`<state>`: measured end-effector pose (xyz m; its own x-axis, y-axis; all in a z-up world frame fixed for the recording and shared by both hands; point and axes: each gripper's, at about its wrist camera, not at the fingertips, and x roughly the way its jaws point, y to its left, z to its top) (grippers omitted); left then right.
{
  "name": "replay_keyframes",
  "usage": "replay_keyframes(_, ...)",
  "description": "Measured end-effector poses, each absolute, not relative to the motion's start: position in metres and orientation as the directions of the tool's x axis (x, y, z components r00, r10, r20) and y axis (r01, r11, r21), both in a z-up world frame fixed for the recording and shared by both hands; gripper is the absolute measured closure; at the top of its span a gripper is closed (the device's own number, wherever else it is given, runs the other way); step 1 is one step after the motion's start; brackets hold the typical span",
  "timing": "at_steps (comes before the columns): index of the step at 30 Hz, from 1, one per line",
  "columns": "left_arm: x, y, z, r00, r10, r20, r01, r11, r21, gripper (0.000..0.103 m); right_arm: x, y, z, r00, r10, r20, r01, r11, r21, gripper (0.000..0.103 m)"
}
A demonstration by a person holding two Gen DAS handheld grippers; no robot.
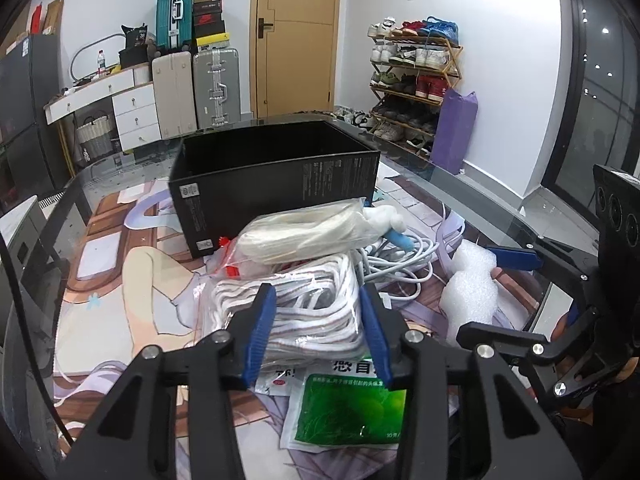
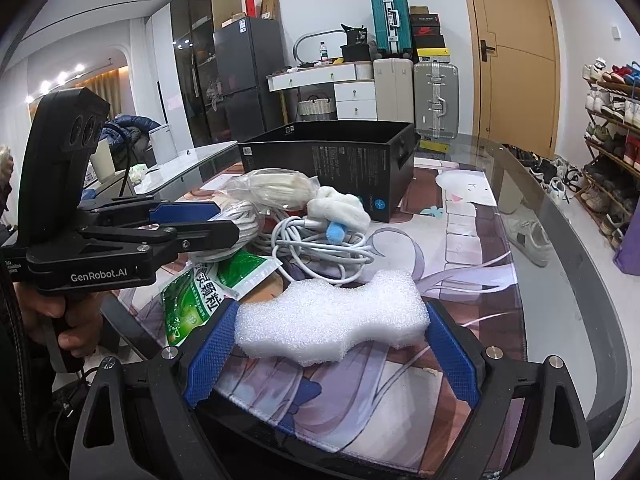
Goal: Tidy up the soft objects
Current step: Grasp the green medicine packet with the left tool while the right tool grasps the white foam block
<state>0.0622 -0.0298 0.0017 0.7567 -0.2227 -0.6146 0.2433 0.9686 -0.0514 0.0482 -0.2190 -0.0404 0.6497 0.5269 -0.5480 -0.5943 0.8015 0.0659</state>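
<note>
An open black box point(image 1: 276, 176) point(image 2: 340, 160) stands on the printed mat. In front of it lies a pile: a clear bag of white cords point(image 1: 312, 312), a bag of cream cloth point(image 1: 304, 232) point(image 2: 272, 188), a white plush toy point(image 2: 340, 204), a white cable point(image 2: 320, 248), green sachets point(image 1: 352, 412) point(image 2: 200, 300). My left gripper point(image 1: 318, 332) straddles the bag of white cords, jaws touching its sides. My right gripper point(image 2: 332, 340) is around a white foam piece point(image 2: 332, 320) point(image 1: 472, 288), pads against its ends.
The glass table's curved edge point(image 2: 560, 240) runs to the right. Beyond it stand a shoe rack point(image 1: 416, 80), suitcases point(image 1: 196, 88), a white desk point(image 1: 112, 96), a fridge point(image 2: 248, 76) and a door point(image 1: 296, 36).
</note>
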Motion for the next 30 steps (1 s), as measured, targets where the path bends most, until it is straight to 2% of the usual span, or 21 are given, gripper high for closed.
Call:
replay_keyframes(1, 0.062, -0.028, 0.002, 0.756, -0.22, -0.616, 0.238, 0.97, -0.054, 0.056, 0.047, -0.219, -0.04, 0.651, 0.526, -0.547, -0.594, 0.802, 0.063, 0.011)
replay_keyframes(3, 0.061, -0.023, 0.002, 0.759, -0.2, -0.62, 0.212, 0.976, -0.055, 0.037, 0.046, -0.218, -0.039, 0.653, 0.526, -0.546, -0.594, 0.802, 0.062, 0.011)
replay_keyframes(5, 0.056, -0.016, 0.003, 0.765, -0.199, -0.613, 0.203, 0.977, -0.063, 0.036, 0.045, -0.218, -0.038, 0.654, 0.527, -0.544, -0.595, 0.801, 0.061, 0.011)
replay_keyframes(8, 0.049, -0.008, 0.003, 0.758, -0.197, -0.622, 0.191, 0.979, -0.077, 0.017, 0.045, -0.218, -0.038, 0.653, 0.525, -0.545, -0.594, 0.802, 0.061, 0.011)
replay_keyframes(15, 0.019, -0.022, -0.007, 0.723, -0.237, -0.649, 0.263, 0.963, -0.059, 0.016, 0.048, -0.222, -0.039, 0.658, 0.517, -0.548, -0.584, 0.81, 0.062, 0.011)
replay_keyframes(20, 0.023, -0.051, -0.019, 0.695, -0.23, -0.681, 0.313, 0.95, -0.001, 0.016, 0.042, -0.228, -0.039, 0.668, 0.506, -0.546, -0.57, 0.819, 0.061, 0.011)
replay_keyframes(25, 0.031, -0.06, -0.028, 0.672, -0.227, -0.705, 0.309, 0.951, -0.012, 0.016, 0.038, -0.23, -0.039, 0.673, 0.501, -0.545, -0.565, 0.823, 0.059, 0.011)
replay_keyframes(26, 0.031, -0.06, -0.027, 0.677, -0.223, -0.701, 0.304, 0.953, -0.01, 0.017, 0.038, -0.231, -0.039, 0.672, 0.501, -0.545, -0.565, 0.823, 0.06, 0.011)
replay_keyframes(29, 0.028, -0.059, -0.025, 0.683, -0.229, -0.694, 0.312, 0.95, -0.006, 0.035, 0.039, -0.231, -0.039, 0.67, 0.505, -0.544, -0.567, 0.821, 0.064, 0.011)
replay_keyframes(30, 0.028, -0.059, -0.024, 0.682, -0.227, -0.695, 0.313, 0.95, -0.003, 0.038, 0.039, -0.231, -0.04, 0.669, 0.505, -0.545, -0.568, 0.821, 0.064, 0.011)
